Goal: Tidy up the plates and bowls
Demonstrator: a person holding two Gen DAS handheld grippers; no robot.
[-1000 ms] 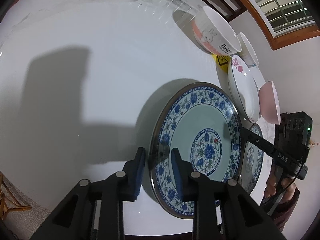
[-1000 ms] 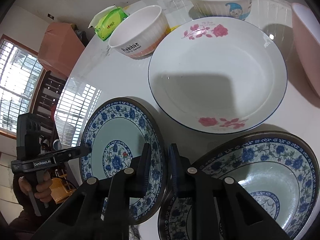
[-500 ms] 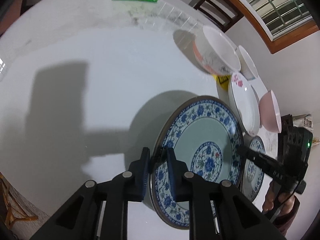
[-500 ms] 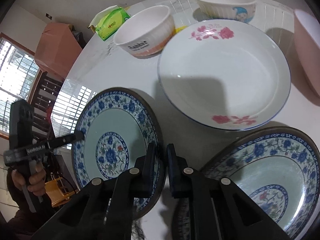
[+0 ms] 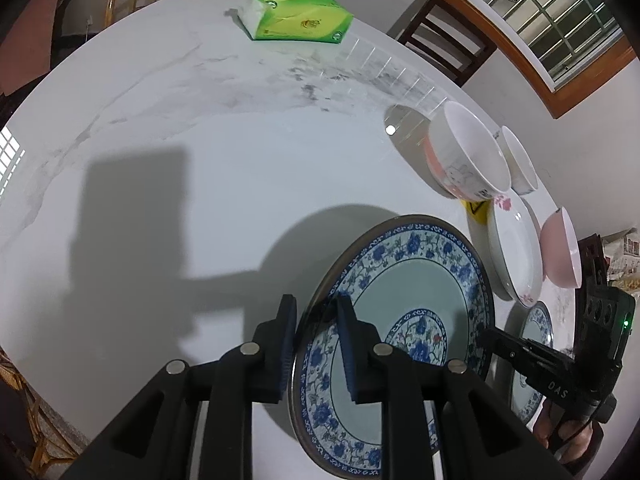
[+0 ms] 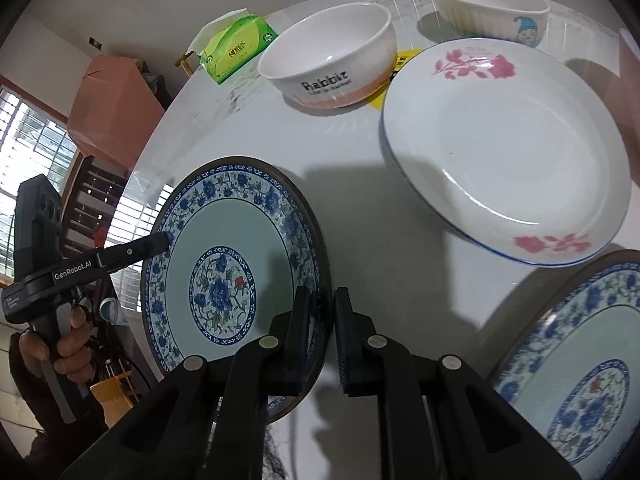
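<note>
Both tongs grip one blue-and-white plate [image 5: 404,320] from opposite sides, holding it tilted above the white marble worktop [image 5: 200,128]. The left tongs [image 5: 316,344] pinch its near rim, though their jaws are easing apart a little. The right tongs [image 6: 322,336] are pressed tight on the opposite rim. A second blue-and-white plate [image 6: 576,368] lies just beside it on the worktop. Beyond sit a white plate with pink flowers [image 6: 504,152], a rabbit bowl [image 6: 332,60], a cartoon bowl [image 6: 488,4], a pink bowl [image 5: 560,248], and farther off a green tissue pack [image 5: 300,20].
</note>
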